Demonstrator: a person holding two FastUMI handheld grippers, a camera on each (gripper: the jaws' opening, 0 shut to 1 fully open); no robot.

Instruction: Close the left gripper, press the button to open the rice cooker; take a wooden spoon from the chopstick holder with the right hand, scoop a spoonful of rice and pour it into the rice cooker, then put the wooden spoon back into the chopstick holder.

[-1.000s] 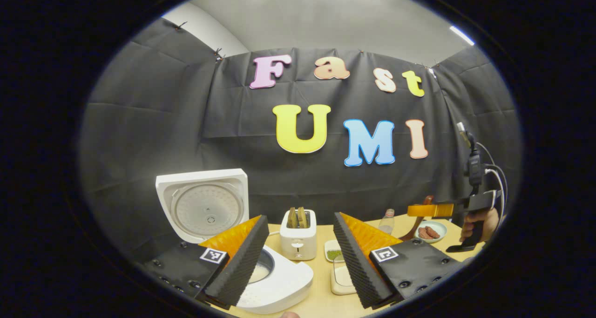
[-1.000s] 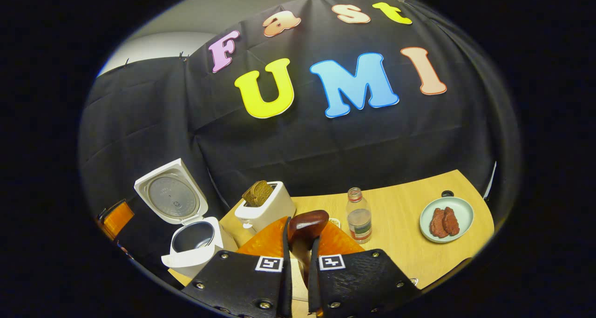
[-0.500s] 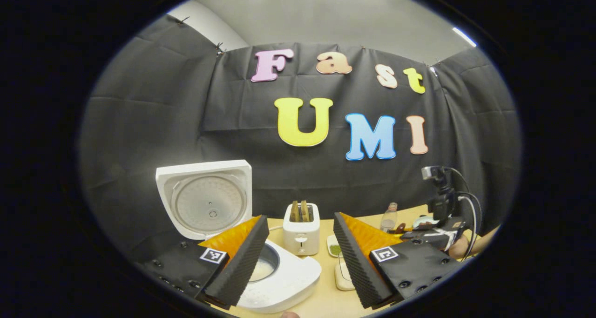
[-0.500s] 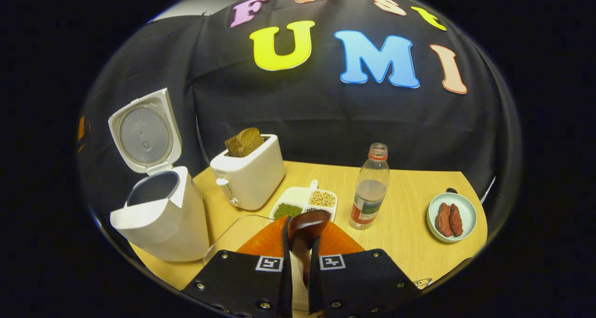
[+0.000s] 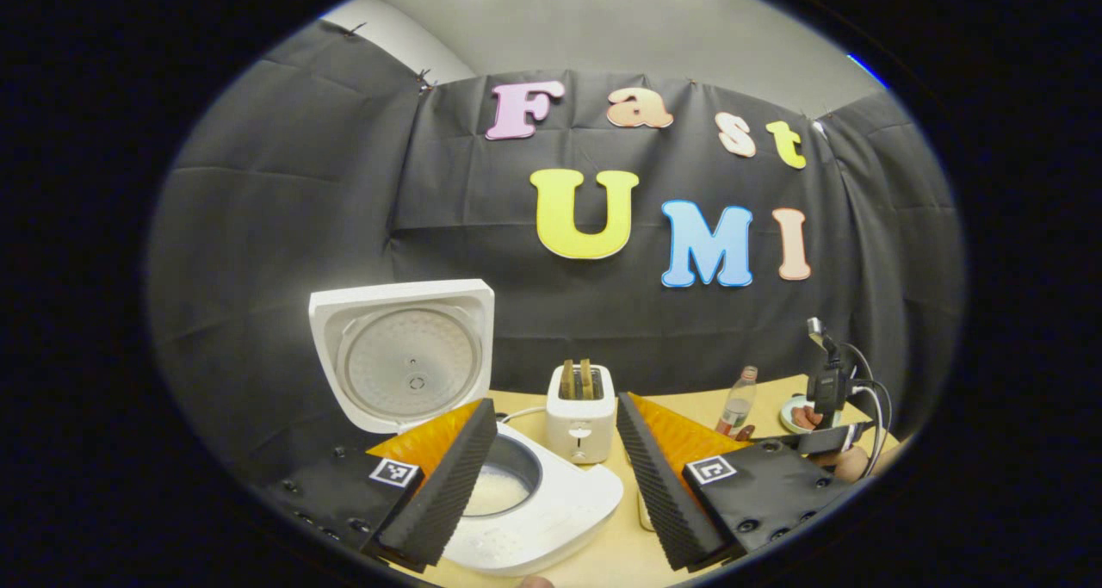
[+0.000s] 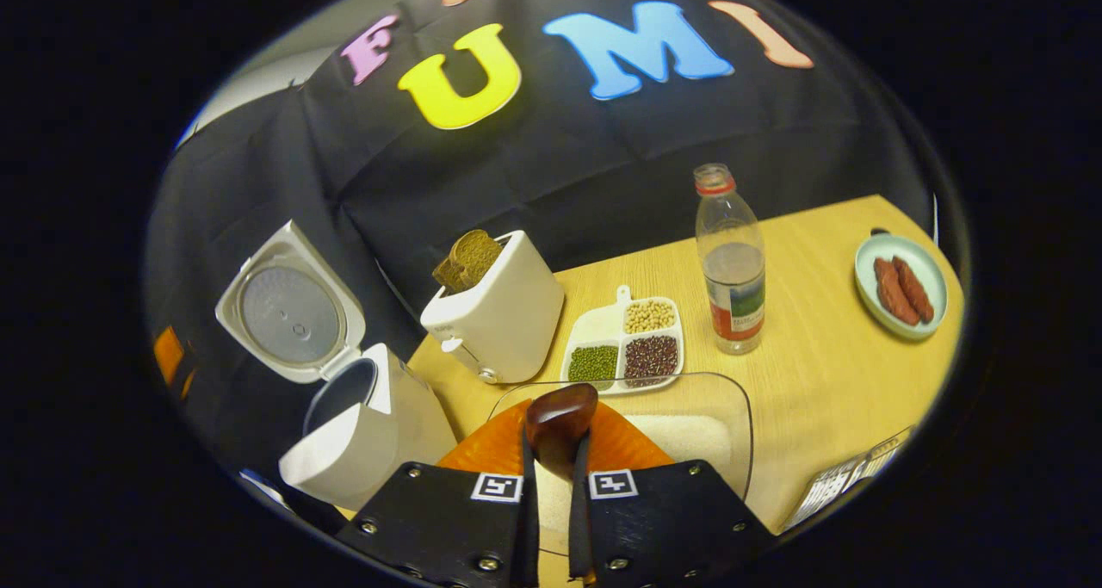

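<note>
On the near left of the table (image 5: 603, 562), the left gripper view shows the rice cooker (image 5: 534, 519) with its lid (image 5: 405, 355) raised upright, hinged at the far side. A pale layer lies in the bottom of the inner pot. The left gripper (image 5: 555, 476) hovers above the cooker's near edge with its jaws spread wide and holding nothing. A toaster (image 5: 581, 416) stands beyond them. At the far right of this view, the right gripper (image 5: 818, 442) hangs low over the table, with part of a hand behind it.

In the right gripper view, the right gripper (image 6: 551, 476) is clamped on the handle of the wooden spoon (image 6: 560, 420). The spoon's long axis runs forward along the fingers, bowl end leading. Directly beneath and just ahead of the bowl sits a clear container of rice (image 6: 689, 437), near the table's front edge. The bowl appears to stand above the rice; contact cannot be confirmed. The rice cooker (image 6: 362, 433) lies to the left of this gripper, past the container's left edge. A divided dish of beans (image 6: 624, 347), a bottle (image 6: 730, 261) and a plate (image 6: 900, 287) lie farther off.

Judgement: the scoop is next. It requires a downward, forward dip; the pour then requires travel leftward to the open pot.
</note>
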